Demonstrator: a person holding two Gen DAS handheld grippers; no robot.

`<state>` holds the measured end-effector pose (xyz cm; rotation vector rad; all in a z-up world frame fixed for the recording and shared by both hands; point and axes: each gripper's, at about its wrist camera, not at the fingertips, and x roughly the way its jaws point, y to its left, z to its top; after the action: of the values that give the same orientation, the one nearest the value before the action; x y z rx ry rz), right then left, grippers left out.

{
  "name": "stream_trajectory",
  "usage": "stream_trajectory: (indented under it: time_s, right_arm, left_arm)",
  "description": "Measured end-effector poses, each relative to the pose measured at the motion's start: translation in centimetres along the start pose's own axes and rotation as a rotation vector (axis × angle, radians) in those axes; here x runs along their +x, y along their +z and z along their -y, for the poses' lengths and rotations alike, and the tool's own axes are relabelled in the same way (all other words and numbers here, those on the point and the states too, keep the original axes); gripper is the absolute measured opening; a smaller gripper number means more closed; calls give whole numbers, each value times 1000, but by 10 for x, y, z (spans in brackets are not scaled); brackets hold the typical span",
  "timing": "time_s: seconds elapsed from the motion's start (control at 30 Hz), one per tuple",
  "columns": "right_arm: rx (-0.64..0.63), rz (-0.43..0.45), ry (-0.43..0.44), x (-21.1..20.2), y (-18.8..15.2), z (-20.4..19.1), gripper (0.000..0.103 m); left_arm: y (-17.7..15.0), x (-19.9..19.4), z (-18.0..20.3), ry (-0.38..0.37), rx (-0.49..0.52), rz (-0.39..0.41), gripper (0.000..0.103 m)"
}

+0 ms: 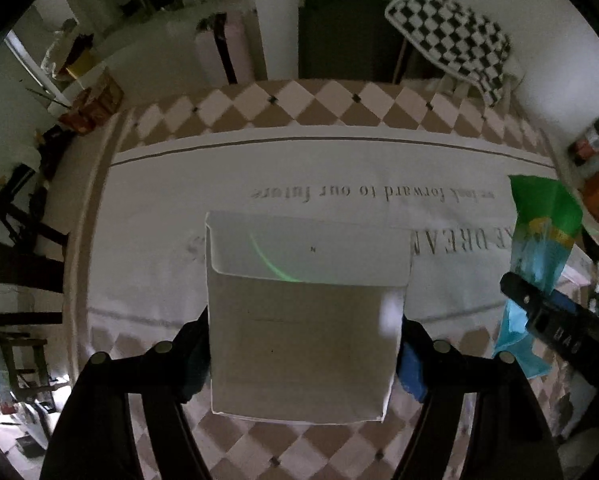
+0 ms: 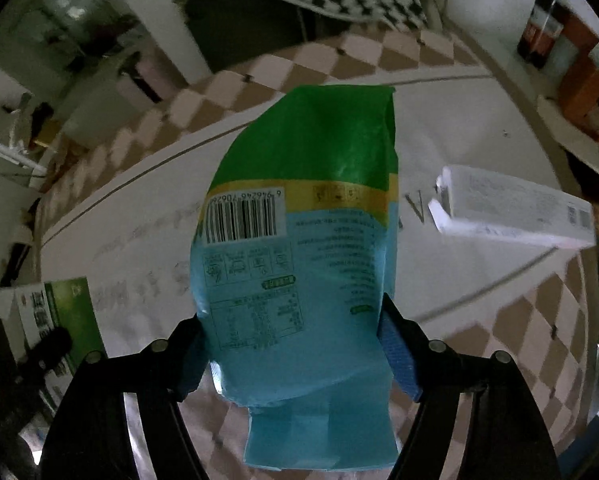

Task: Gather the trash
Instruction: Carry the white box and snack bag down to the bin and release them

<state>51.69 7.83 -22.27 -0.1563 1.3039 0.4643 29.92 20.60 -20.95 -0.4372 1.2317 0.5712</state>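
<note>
Left wrist view: our left gripper [image 1: 305, 354] is clamped on a flat white cardboard box with a folded flap [image 1: 305, 316], one blue-padded finger on each side edge, held clear above the desk covered by a white printed cloth with a tan-and-white diamond border [image 1: 339, 168]. At the right edge of this view we see the other tool carrying its load.

Right wrist view: our right gripper [image 2: 295, 354] is closed around the lower part of a soft green-and-light-blue plastic snack pouch with a barcode [image 2: 299, 240], also lifted off the cloth. A long white printed carton [image 2: 515, 212] lies on the desk to the right, well apart from the pouch. At far left the box in our left gripper shows its green-and-white printed face.

Judgement: both hands are loaded, so the pick-up step is done for these two items and we are in the carry. No bin is visible in either view. Next move calls for finding the receptacle, releasing both pieces there, then coming for the white carton.
</note>
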Motion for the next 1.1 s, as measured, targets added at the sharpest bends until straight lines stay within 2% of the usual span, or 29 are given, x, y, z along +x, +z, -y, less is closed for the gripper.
stream_trajectory:
  time_s: [0.2, 0.3, 0.37, 0.47, 0.6, 0.7, 0.8, 0.93, 1.0, 1.1]
  right_arm:
    - [-46, 62, 46, -61, -76, -22, 76]
    - [-62, 90, 73, -89, -130, -38, 76]
    - [-62, 104, 93, -112, -173, -45, 76]
    - [-50, 103, 119, -137, -246, -54, 76]
    - [-40, 56, 125, -149, -347, -70, 76]
    - [-30, -19, 132, -140, -412, -73, 76]
    - [-46, -124, 119, -115, -477, -75, 76]
    - [-49, -267, 84, -48, -547, -63, 76]
    - [-51, -308, 81, -15, -570, -58, 76]
    - [-40, -370, 73, 59, -601, -49, 76]
  left_arm:
    - [-65, -59, -41, -39, 12, 98, 72]
    - [-115, -94, -64, -56, 25, 153, 72]
    - [-138, -103, -73, -68, 32, 168, 72]
    - [-183, -116, -93, -94, 47, 162, 72]
    - [-248, -110, -118, -120, 56, 95, 72]
    - [-299, -89, -138, -145, 55, -3, 72]
    - [-342, -48, -151, -149, 55, -106, 72]
    - [-381, 27, -166, -182, 8, -233, 72]
    - [-394, 69, -171, -194, -18, -288, 73]
    - [-412, 145, -176, -231, -69, -365, 75]
